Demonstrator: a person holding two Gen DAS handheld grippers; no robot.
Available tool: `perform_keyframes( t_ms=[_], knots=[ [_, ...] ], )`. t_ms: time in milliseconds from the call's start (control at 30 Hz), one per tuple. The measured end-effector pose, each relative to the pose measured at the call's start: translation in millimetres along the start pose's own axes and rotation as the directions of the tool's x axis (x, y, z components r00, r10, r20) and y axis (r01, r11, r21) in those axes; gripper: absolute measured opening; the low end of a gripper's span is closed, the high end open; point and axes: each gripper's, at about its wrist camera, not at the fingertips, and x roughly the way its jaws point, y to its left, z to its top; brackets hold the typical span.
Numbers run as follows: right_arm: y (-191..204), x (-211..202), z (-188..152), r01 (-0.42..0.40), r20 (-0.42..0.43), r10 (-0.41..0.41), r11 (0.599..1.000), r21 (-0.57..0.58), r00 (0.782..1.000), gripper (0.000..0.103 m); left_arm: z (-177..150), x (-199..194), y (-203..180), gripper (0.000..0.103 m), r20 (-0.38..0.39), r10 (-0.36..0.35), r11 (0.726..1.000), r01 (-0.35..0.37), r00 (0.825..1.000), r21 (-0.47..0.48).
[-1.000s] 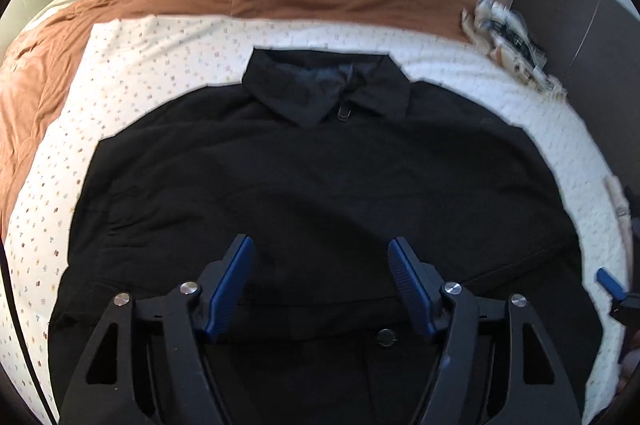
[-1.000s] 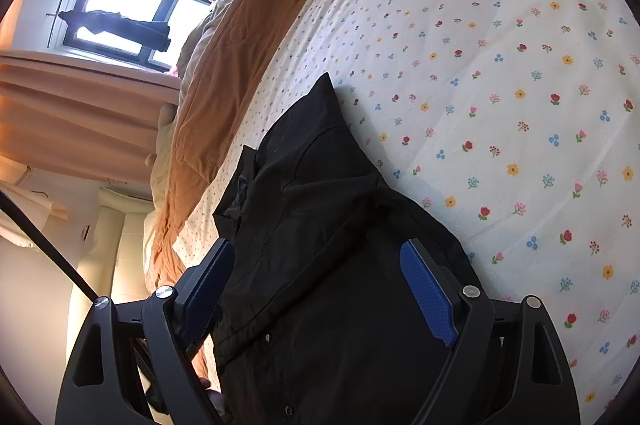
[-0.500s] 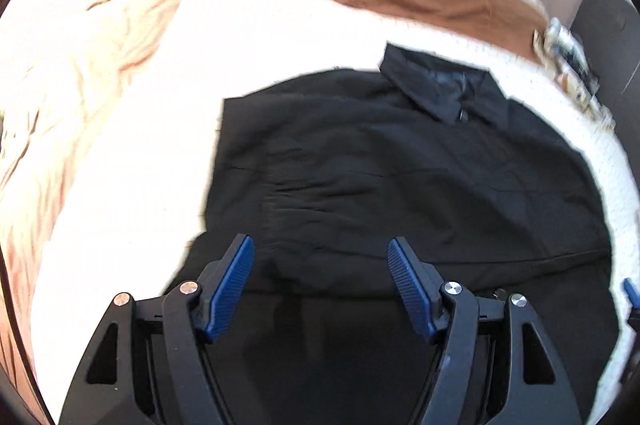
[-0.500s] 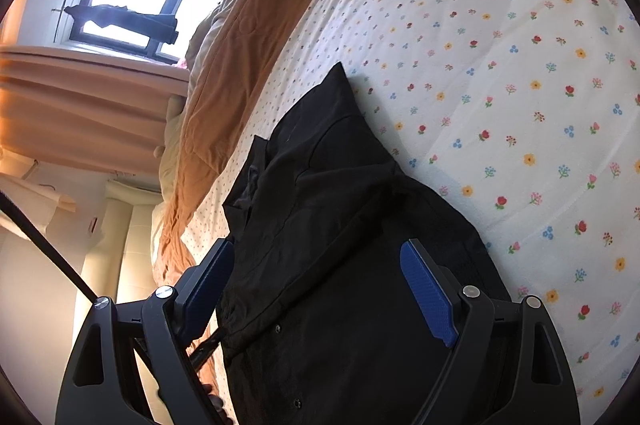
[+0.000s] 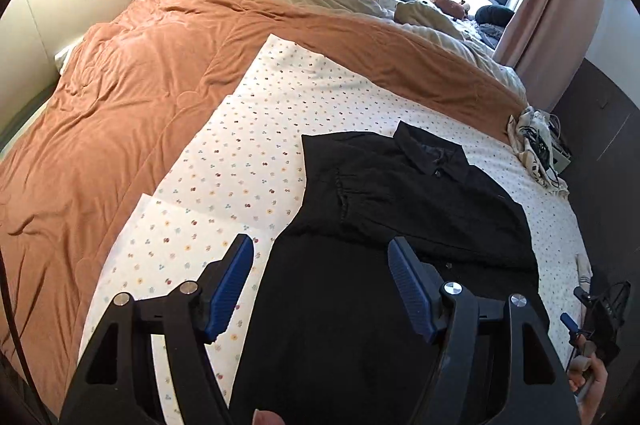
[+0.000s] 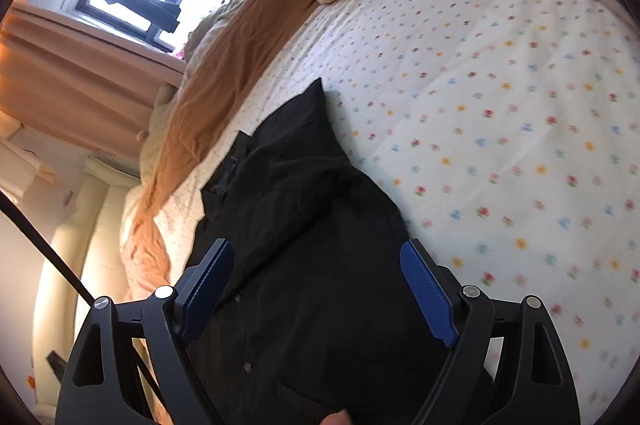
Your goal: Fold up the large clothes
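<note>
left gripper (image 5: 320, 285): jaws wide, empty, above shirt's left edge | right gripper (image 6: 316, 289): wide, empty, over shirt | black shirt (image 5: 400, 217): flat on flowered sheet (image 5: 240, 161), sides tucked in | step: between folds | next: likely grip hem, carry toward collar

Black collared shirt (image 5: 400, 209), partly folded, flat on floral sheet (image 5: 248, 153)

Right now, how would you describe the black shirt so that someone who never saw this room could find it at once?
Start from the bed, at its white flowered sheet beside the orange blanket. The black shirt lies flat on that sheet, collar toward the window. It is the only dark, plain piece on the sheet; the small cloth with cables at the bed's edge is pale and patterned.
</note>
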Motion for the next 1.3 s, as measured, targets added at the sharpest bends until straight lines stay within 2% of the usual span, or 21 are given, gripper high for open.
perform_keyframes(
  t_ms=[133,267,367,400,567,767,967,1300],
  knots=[
    [5,-39,-21,0.033,0.036,-0.031,0.998,-0.056,0.999,0.085,-16,-41,20,0.071,0.069,-0.001,0.998,0.005,0.998,-0.057],
    [10,-77,-32,0.052,0.073,-0.046,0.994,-0.091,0.996,0.089,-31,-72,37,0.093,0.12,-0.009,0.994,0.022,0.993,-0.105],
    [13,-105,-41,0.061,0.094,-0.051,0.992,-0.111,0.994,0.103,-42,-94,46,0.097,0.16,0.0,0.992,0.021,0.987,-0.127],
    [14,-115,-45,0.055,0.102,-0.043,0.992,-0.117,0.994,0.103,-45,-100,49,0.099,0.166,0.011,0.99,0.012,0.986,-0.139],
    [14,-154,-68,0.061,0.131,-0.04,0.986,-0.154,0.991,0.103,-63,-128,56,0.1,0.193,-0.004,0.988,0.033,0.981,-0.151],
    [3,-203,-89,0.101,0.195,-0.068,0.981,-0.164,0.978,0.103,-91,-159,52,0.103,0.243,0.019,0.992,0.012,0.97,-0.124],
    [-18,-241,-111,0.087,0.199,-0.055,0.983,-0.159,0.979,0.103,-126,-177,49,0.103,0.24,0.066,0.989,-0.031,0.968,-0.148],
    [-44,-278,-150,0.162,0.225,-0.101,0.949,-0.27,0.969,0.103,-191,-191,53,0.103,0.213,0.01,0.994,0.014,0.977,-0.111]
  ],
)
